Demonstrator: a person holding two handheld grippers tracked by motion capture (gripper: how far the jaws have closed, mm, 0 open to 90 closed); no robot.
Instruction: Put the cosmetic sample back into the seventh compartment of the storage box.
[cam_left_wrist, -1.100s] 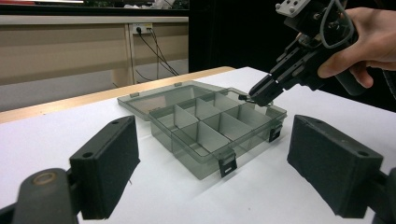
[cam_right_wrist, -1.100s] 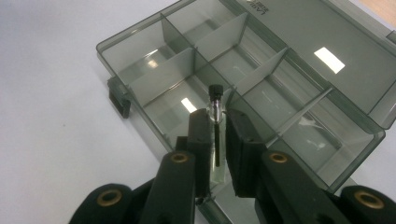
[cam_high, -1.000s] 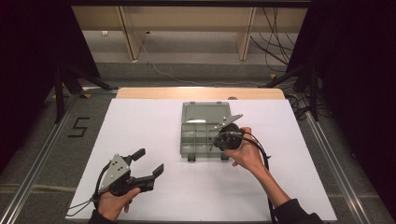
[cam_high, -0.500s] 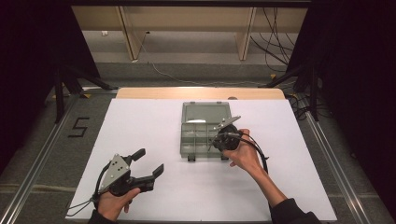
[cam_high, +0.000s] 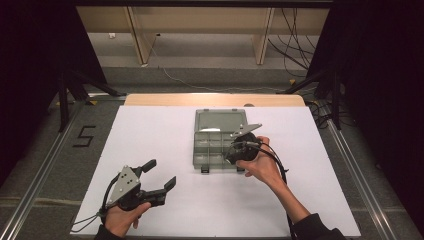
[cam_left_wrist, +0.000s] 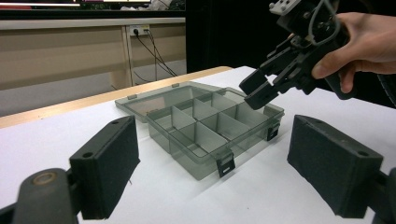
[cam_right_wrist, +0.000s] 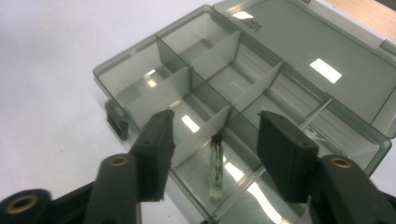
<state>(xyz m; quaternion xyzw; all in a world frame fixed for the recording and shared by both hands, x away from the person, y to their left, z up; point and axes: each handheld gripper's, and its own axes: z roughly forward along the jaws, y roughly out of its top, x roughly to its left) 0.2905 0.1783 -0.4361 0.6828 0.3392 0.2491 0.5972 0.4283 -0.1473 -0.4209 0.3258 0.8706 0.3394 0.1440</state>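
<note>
Organizer box (cam_high: 216, 145) sits open on my white table (cam_high: 150, 135), lid flat behind it. Above its near-right compartment my right gripper (cam_right_wrist: 212, 154) has just opened its jaws; a small vial (cam_right_wrist: 215, 165) lies loose there. Left gripper (cam_high: 159, 176), well left of the box, gapes empty.

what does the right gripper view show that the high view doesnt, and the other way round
Right gripper view alone: a small clear vial lying in a compartment of the organiser box, between the right tool's open jaws, which have just been opening and do not touch it.

High view alone: the left tool, open over the white table, apart from the box, and a "5" marked on the floor.

Both: the grey box with its lid laid open, and the right tool above it.
</note>
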